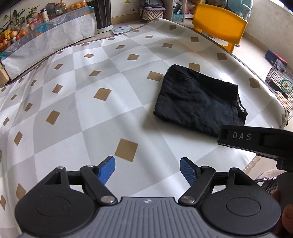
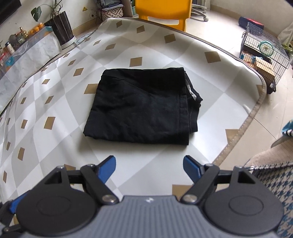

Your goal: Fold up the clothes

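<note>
One folded black garment (image 2: pixel 141 106) lies on one checked mat (image 2: pixel 164 55). Beyond the mat's far edge stand one yellow chair (image 2: pixel 163 11) and one dark planter (image 2: pixel 62 29). Right of the mat sits one wire cage (image 2: pixel 263 53). Two grippers, left (image 1: pixel 147 170) and right (image 2: pixel 149 168), hang over the mat.

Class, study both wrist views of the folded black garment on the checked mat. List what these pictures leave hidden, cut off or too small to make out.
- Black garment: its type and underside, hidden by its own folds in both views.
- Its near corner in the left wrist view, covered by the right gripper.
- White label: too small to read.
- Yellow chair: top cut off in the right wrist view.
</note>
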